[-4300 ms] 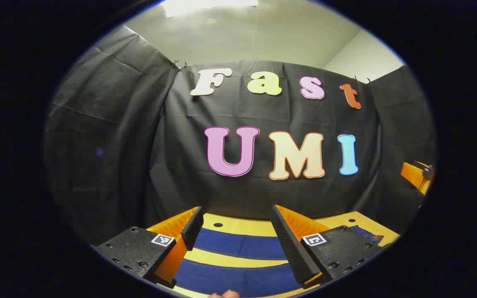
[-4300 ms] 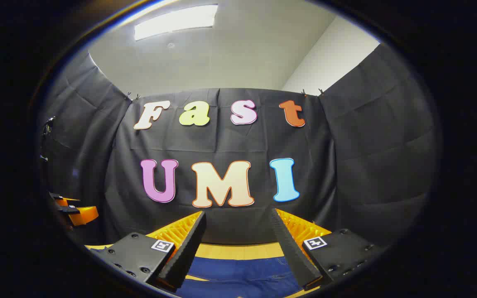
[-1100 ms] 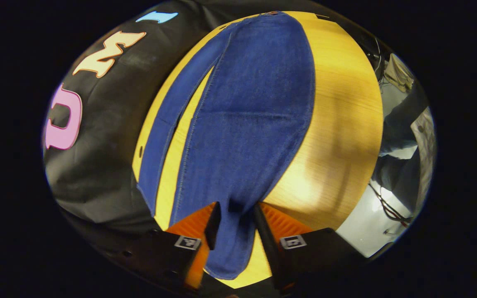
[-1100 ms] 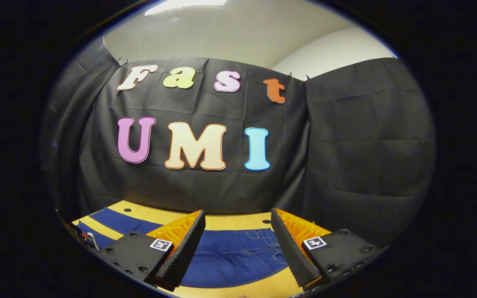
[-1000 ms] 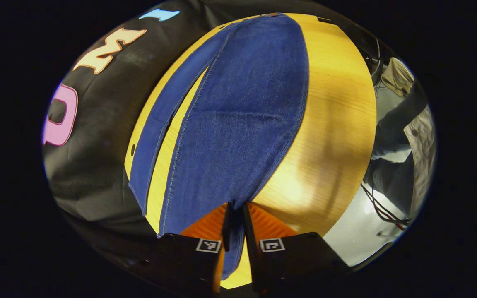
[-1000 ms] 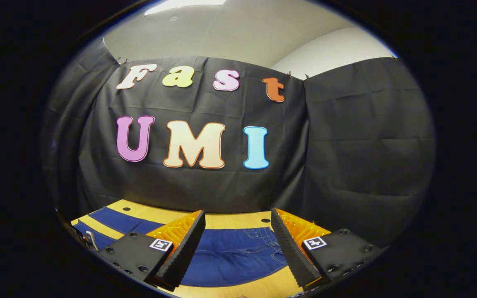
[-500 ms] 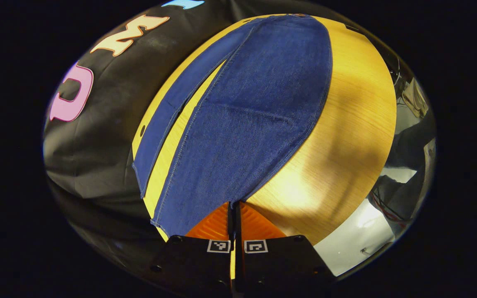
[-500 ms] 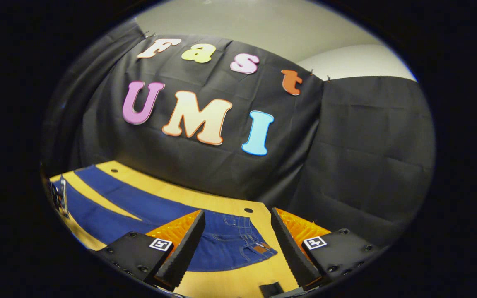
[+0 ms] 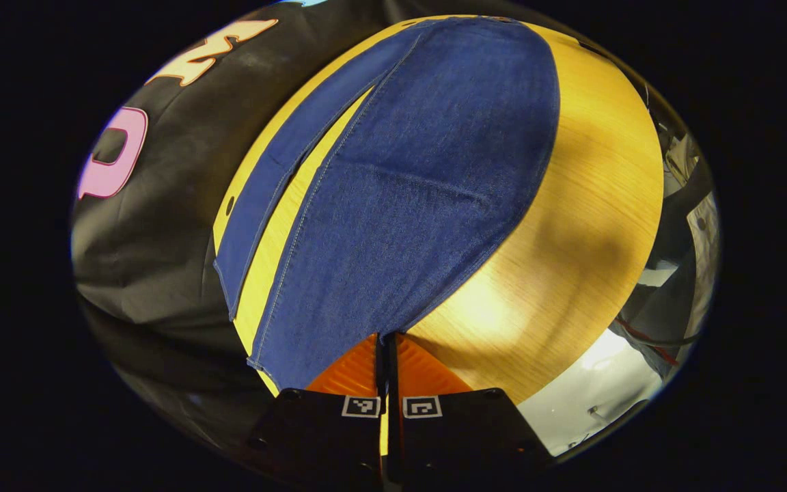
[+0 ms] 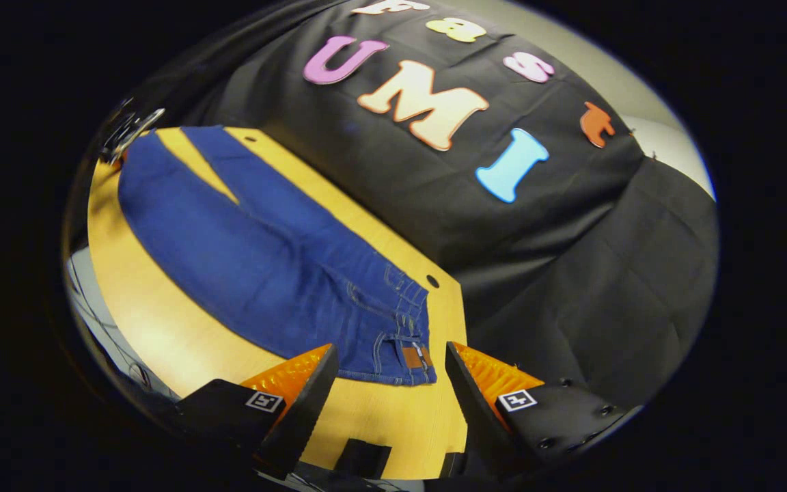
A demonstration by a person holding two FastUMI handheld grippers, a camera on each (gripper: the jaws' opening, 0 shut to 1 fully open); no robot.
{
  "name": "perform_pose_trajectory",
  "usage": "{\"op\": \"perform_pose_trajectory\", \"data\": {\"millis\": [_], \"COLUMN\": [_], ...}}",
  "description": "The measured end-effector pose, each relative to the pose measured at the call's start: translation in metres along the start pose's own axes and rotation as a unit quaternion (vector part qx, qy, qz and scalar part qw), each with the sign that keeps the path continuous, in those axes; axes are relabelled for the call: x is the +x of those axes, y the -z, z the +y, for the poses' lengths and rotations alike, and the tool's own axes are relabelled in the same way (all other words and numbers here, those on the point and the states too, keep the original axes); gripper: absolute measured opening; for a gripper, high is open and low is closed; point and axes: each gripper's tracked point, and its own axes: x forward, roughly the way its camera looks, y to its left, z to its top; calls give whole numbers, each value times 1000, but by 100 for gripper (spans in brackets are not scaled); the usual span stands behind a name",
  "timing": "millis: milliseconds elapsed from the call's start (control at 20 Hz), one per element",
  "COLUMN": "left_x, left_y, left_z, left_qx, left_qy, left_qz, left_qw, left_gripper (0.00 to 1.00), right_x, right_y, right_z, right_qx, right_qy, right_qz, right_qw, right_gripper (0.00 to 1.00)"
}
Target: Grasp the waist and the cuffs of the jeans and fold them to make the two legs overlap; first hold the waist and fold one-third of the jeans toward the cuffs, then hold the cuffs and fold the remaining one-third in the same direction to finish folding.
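Observation:
Blue jeans [image 9: 421, 184] lie flat on a wooden table [image 9: 571, 225], their two legs side by side with a narrow gap between them. My left gripper [image 9: 387, 345] is shut on the cuff of the nearer leg at its corner; the farther leg [image 9: 264, 198] lies free. In the right gripper view the jeans [image 10: 250, 253] run away to the upper left, and the waist [image 10: 410, 342] with its brown patch lies just ahead of my right gripper [image 10: 390, 383]. That gripper is open above the bare table [image 10: 393, 417], with nothing between its fingers.
The black booth wall [image 10: 537, 273] runs along the table's far edge. Small holes [image 10: 432, 281] mark the tabletop. A dark block [image 10: 363, 456] sits at the table's near edge. A person's clothing [image 9: 697, 225] and floor cables [image 9: 639, 335] lie beyond the table's right edge.
My left gripper closed on the near leg's cuff and has held it since. My right gripper tipped downward and turned toward the waist, staying open.

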Motion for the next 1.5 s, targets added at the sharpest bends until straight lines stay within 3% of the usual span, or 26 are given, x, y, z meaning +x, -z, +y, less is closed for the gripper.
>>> {"op": "perform_pose_trajectory", "data": {"millis": [250,300,350,500,700,800,1050,1150,1250,1400,1450,1500], "left_x": [1,2,2,2,3,3,5,6,7,7,7,7], "left_y": [0,0,0,-1,-1,-3,-2,-2,-3,-3,-2,-2], "left_z": [1,1,1,1,3,4,5,5,6,6,6,7], "left_qx": [-10,-13,-15,-20,-27,-33,-34,-36,-36,-36,-36,-36], "left_qy": [-3,-4,-5,-8,-13,-15,-18,-19,-21,-24,-24,-24], "left_qz": [17,20,24,33,44,48,57,59,60,63,65,66], "left_qw": [1000,1000,1000,999,999,998,998,997,997,997,997,997], "left_gripper": [0,0,0,0,0,0,0,0,0,0,0,0], "right_x": [32,37,41,56,75,91,115,122,125,126,128,128], "right_y": [34,37,41,58,69,70,64,64,65,68,65,63], "right_z": [27,33,38,50,55,59,70,79,84,76,77,75], "right_qx": [-93,-105,-117,-142,-184,-208,-238,-255,-261,-225,-212,-204], "right_qy": [-52,-63,-74,-99,-114,-118,-126,-128,-128,-135,-128,-123], "right_qz": [24,27,29,41,45,44,34,32,38,55,52,48], "right_qw": [994,992,990,984,975,970,962,958,956,963,967,970], "right_gripper": [99,100,95,99,99,94,66,39,22,13,5,7]}}
